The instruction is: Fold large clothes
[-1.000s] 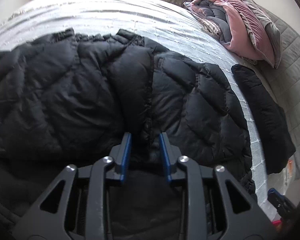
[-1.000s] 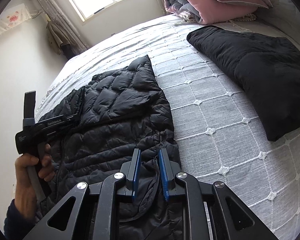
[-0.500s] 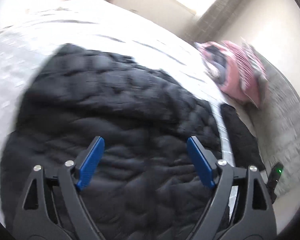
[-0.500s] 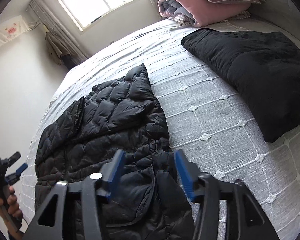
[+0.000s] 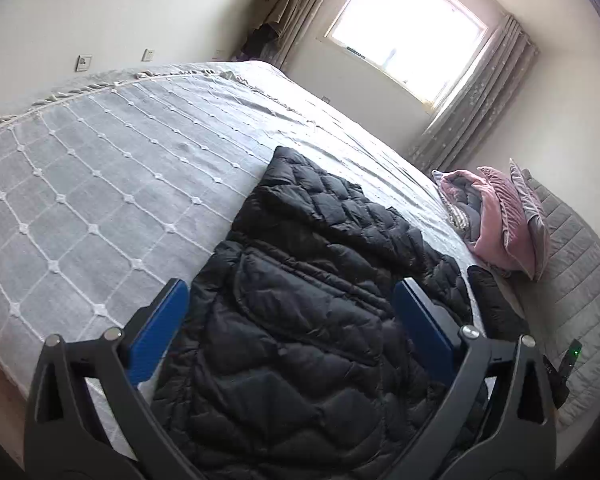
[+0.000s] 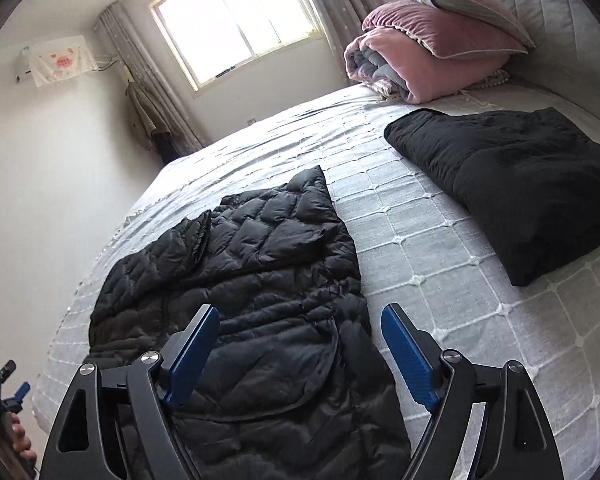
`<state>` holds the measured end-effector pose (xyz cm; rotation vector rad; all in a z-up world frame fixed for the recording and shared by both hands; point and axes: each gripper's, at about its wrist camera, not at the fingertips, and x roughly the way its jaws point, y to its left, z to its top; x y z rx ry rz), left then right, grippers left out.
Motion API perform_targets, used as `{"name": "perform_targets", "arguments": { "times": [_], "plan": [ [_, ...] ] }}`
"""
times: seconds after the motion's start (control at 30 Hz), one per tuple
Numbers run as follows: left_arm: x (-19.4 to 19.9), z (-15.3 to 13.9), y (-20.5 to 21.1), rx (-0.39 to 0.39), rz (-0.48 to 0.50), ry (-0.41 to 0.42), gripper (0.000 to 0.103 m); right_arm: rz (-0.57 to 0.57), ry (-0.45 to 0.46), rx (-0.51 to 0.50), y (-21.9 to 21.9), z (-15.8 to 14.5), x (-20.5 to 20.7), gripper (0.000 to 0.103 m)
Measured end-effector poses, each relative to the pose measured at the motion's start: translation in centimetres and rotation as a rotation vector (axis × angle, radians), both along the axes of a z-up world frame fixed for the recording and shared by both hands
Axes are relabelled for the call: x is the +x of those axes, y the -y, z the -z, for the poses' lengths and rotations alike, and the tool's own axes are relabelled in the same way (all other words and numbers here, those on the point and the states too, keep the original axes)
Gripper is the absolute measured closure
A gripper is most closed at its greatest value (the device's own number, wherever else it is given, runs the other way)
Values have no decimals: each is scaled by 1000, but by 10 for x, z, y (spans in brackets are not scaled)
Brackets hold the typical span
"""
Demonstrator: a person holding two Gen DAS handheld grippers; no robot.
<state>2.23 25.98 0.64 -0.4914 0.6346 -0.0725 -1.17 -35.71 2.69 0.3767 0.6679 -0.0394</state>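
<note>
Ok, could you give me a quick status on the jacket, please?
Both tongs, left and right, just opened, empty. Black puffer jacket flat on bed, partly folded. Nothing in the way.

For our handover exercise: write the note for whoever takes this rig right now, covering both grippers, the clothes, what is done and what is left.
Left gripper: open, jaws just widened, holding nothing.
Right gripper: open, jaws just widened, nothing gripped.
Black puffer jacket: lies on the grey bedspread, partly folded, released.
Second black garment: folded, near the pink bedding.
Left: finish folding the jacket.
</note>
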Motion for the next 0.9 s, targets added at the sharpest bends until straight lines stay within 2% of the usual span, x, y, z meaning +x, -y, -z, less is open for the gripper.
{"name": "perform_targets", "arguments": {
  "times": [0.1,0.2,0.3,0.43,0.53,0.63,0.7,0.8,0.87,0.9],
  "plan": [
    [-9,19,-3,35,-22,-86,1,21,-78,-39,-4,21,-24,19],
    [-14,37,-5,68,-61,-137,1,45,-99,4,1,32,-53,19],
    [-15,47,-5,99,-29,-189,1,48,-113,51,7,37,-75,19],
    [-16,79,-14,19,8,-340,1,86,-284,111,21,59,-90,19],
    [-23,89,-19,17,1,-376,1,82,-271,202,36,60,-105,19],
    [-28,86,-23,-23,1,-385,2,98,-320,203,39,66,-112,20],
    [-26,89,-21,-13,9,-417,2,57,-351,207,35,71,-110,26],
    [-22,100,-21,-54,47,-475,11,3,-418,167,23,81,-102,43],
    [-21,103,-23,-53,26,-493,12,-13,-467,137,16,89,-96,64],
    [-21,104,-23,-42,21,-497,13,-30,-477,131,12,91,-93,70]
  ]
}}
